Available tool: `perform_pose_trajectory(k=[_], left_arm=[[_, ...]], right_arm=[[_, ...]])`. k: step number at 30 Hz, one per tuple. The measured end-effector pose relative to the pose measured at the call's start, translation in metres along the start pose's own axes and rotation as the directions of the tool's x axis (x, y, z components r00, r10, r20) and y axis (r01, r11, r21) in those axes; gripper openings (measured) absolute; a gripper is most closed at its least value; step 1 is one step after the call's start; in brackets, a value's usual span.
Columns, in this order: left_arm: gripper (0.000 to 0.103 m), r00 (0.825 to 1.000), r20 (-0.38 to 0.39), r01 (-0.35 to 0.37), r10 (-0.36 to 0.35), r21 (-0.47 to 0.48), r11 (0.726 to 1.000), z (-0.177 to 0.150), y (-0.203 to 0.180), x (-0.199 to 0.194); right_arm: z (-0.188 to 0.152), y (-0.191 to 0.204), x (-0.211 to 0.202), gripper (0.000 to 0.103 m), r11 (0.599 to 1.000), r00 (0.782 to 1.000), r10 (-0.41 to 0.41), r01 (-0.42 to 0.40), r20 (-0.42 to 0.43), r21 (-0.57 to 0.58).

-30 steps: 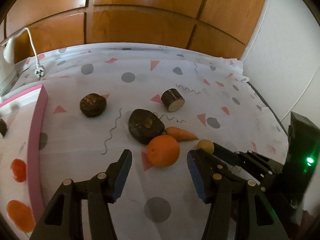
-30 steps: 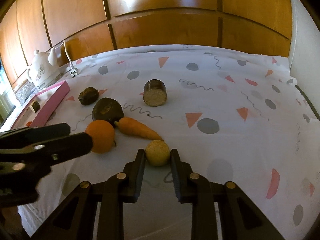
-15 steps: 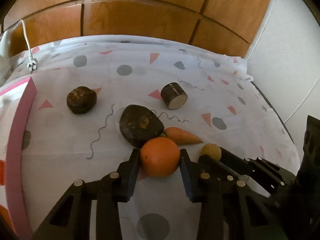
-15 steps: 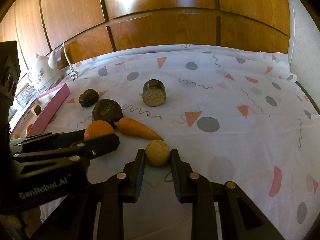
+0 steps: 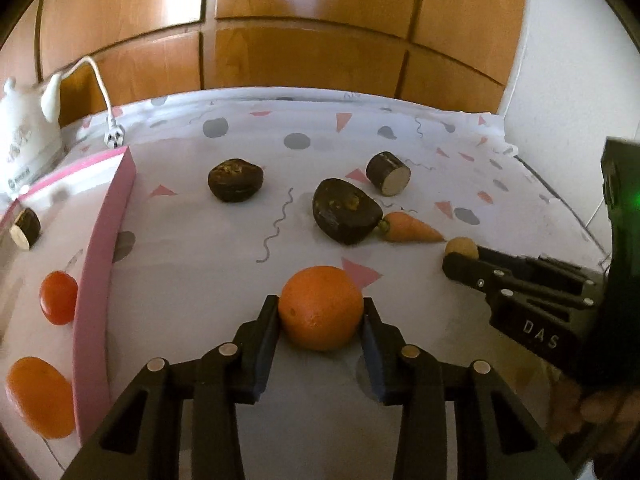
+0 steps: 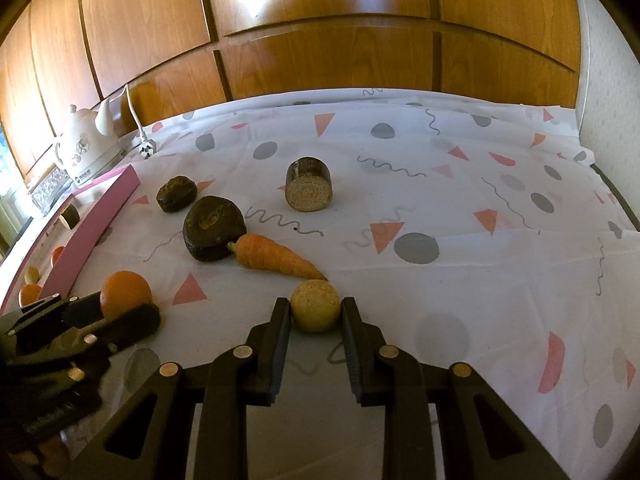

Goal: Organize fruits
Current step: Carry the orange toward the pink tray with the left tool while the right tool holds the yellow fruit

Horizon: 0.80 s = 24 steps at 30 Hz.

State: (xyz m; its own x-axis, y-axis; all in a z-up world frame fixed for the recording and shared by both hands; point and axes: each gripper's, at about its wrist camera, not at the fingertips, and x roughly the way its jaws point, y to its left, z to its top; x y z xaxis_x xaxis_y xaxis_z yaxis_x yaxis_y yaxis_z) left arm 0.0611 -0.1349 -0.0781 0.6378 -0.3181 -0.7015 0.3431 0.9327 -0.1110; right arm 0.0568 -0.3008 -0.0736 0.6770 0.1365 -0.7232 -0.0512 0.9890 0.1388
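My left gripper (image 5: 321, 312) is shut on an orange (image 5: 321, 307) and holds it away from the other fruits, near the pink-edged tray (image 5: 105, 240). My right gripper (image 6: 315, 309) is shut on a small tan ball-shaped fruit (image 6: 315, 306) just in front of a carrot (image 6: 272, 257). On the cloth lie a large dark lump (image 5: 345, 216), a smaller dark lump (image 5: 235, 179) and a dark cylinder (image 5: 389, 173). The tray holds a red fruit (image 5: 58, 297), an orange fruit (image 5: 38, 396) and a small dark cylinder (image 5: 25, 227).
A white kettle (image 6: 86, 145) with a cord and plug (image 6: 146, 149) stands at the back left behind the tray. Wooden panels (image 6: 320, 40) back the table. A white wall (image 5: 580, 60) runs along the right edge.
My left gripper closed on the orange and carried it left and back, away from the carrot and large dark lump, toward the tray. My right gripper stayed shut on the tan fruit.
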Motion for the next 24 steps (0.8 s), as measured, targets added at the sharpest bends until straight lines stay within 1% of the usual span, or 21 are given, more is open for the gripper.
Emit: perform_pose_trajectory(k=[8,12,15,17,22,24], left_arm=[[0.039,1.000,0.003,0.004,-0.004,-0.002,1.000,-0.0008,0.0018,0.0016],[0.039,1.000,0.007,0.012,-0.012,-0.008,1.000,-0.0011,0.0034,0.0017],[0.039,1.000,0.009,0.012,-0.012,-0.007,1.000,-0.0017,0.0029,0.0015],[0.039,1.000,0.010,0.014,-0.014,-0.009,1.000,-0.0018,0.0032,0.0014],[0.039,1.000,0.010,0.010,-0.009,-0.003,1.000,-0.0019,0.0023,0.0013],[0.039,1.000,0.010,0.010,-0.010,-0.003,1.000,-0.0017,0.0024,0.0011]], right_arm=[[0.0032,0.0028,0.0008,0.026,1.000,1.000,-0.013,0.013,-0.016,-0.002],[0.0058,0.0054,0.0026,0.030,1.000,0.999,-0.017,0.017,-0.028,-0.002],[0.0070,0.0067,0.0042,0.030,1.000,0.999,-0.030,0.030,-0.029,0.003],[0.0065,0.0068,0.0048,0.027,0.999,0.999,-0.045,0.045,-0.025,0.007],[0.0044,0.0095,0.0057,0.027,0.998,0.998,-0.064,0.064,-0.018,-0.004],[0.0045,0.0079,0.0058,0.027,0.998,0.998,-0.056,0.057,-0.020,0.005]])
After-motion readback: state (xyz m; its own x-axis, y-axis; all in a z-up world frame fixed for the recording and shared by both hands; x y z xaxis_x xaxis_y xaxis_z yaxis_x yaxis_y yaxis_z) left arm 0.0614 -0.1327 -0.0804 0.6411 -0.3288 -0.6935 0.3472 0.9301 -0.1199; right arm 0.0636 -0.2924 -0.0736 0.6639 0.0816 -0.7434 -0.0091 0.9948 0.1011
